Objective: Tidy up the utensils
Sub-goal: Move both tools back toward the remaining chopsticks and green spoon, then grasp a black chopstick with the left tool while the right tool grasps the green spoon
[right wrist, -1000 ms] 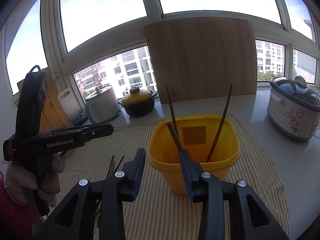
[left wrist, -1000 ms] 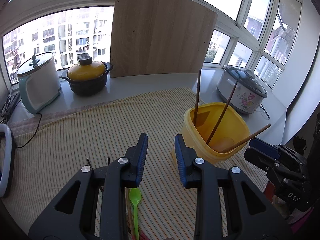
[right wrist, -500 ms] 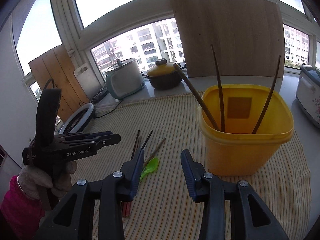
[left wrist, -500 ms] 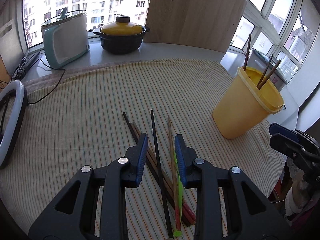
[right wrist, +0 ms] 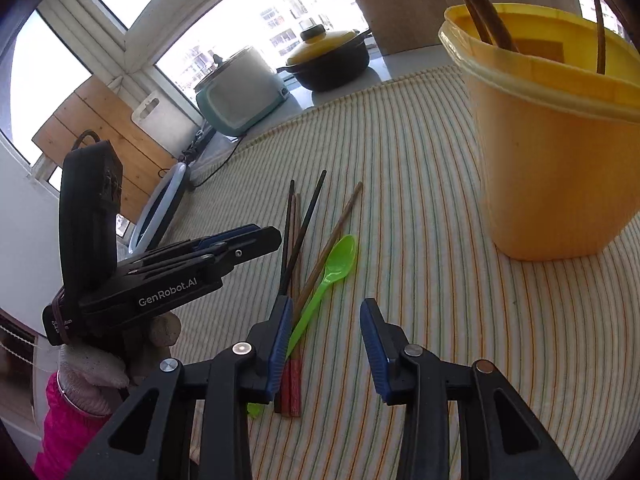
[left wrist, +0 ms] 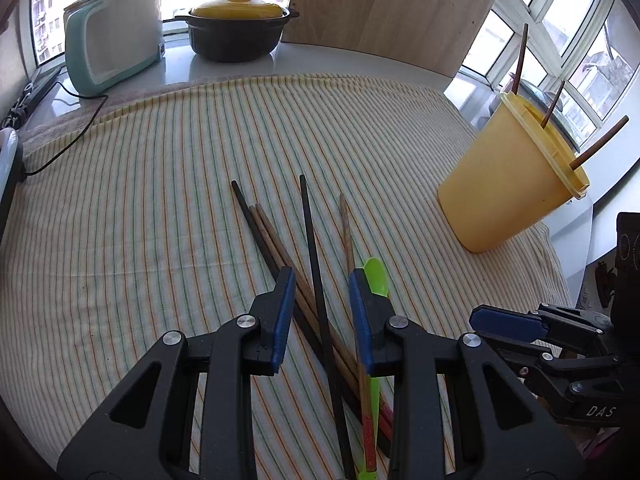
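Several chopsticks point(left wrist: 280, 248), dark and brown, lie in a loose fan on the striped cloth point(left wrist: 140, 200) with a green plastic spoon point(left wrist: 376, 276) at their right. My left gripper point(left wrist: 320, 272) hovers open just over them, a black chopstick point(left wrist: 310, 240) running between its fingers, apart from both pads. My right gripper point(right wrist: 326, 302) is low over the cloth, jaws closing with only cloth between them. The green spoon point(right wrist: 340, 256) and chopsticks point(right wrist: 296, 232) lie by its left finger. A yellow bucket point(right wrist: 560, 152) holding three chopsticks stands to the right.
A teal rice cooker point(left wrist: 116, 36), a black pot with a yellow lid point(left wrist: 236, 28) and a wooden board point(left wrist: 396, 12) line the window ledge. A ring light point(right wrist: 160, 208) and cable sit at the left. A gloved hand with a pink sleeve point(right wrist: 64, 412) holds the left gripper.
Both grippers have come down and tipped toward the cloth. The chopstick pile and spoon now lie right under them, and the yellow bucket has slid off to the right side.
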A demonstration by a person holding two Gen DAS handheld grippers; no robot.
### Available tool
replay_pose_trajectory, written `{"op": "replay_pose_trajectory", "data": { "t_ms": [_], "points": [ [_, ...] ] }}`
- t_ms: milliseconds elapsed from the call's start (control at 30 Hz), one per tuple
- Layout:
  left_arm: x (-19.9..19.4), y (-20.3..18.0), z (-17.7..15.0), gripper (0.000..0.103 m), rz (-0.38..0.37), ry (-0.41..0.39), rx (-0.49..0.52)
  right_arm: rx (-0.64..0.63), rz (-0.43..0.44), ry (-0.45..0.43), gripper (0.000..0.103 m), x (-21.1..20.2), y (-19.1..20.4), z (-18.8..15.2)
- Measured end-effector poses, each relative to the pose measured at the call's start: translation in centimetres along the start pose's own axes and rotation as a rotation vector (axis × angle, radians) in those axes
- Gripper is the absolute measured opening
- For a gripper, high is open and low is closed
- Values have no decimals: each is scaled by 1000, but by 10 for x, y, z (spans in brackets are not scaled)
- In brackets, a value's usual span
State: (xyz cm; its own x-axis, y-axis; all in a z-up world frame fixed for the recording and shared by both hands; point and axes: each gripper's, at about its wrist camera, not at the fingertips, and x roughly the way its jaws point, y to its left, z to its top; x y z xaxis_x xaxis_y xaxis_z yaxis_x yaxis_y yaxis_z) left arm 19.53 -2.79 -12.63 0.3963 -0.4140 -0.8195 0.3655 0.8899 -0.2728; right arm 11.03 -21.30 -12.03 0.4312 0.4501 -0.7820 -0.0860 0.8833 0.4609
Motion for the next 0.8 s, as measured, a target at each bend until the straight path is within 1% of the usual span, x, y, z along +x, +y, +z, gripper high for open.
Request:
{"op": "replay_pose_trajectory", "data": {
  "t_ms": [67,200,267,300,467,533,800],
  "points": [
    [4,3,1,27,-5,9,-8,28,15,28,31,12,-1,-2],
    [12,9,5,27,-17,24,-28,85,33,61,26,33,-6,-4],
    [14,11,6,24,-23,27,-32,129,52,75,23,41,-10,-2],
    [15,12,7,21,-27,30,-34,145,59,79,23,44,-11,-2],
    [20,12,10,20,-34,35,-33,181,74,85,21,55,-13,-2],
    [25,11,10,20,-33,40,-33,197,79,83,19,58,-15,-2],
    [39,13,12,20,-25,56,-40,251,112,74,18,61,-21,2]
  ]
}}
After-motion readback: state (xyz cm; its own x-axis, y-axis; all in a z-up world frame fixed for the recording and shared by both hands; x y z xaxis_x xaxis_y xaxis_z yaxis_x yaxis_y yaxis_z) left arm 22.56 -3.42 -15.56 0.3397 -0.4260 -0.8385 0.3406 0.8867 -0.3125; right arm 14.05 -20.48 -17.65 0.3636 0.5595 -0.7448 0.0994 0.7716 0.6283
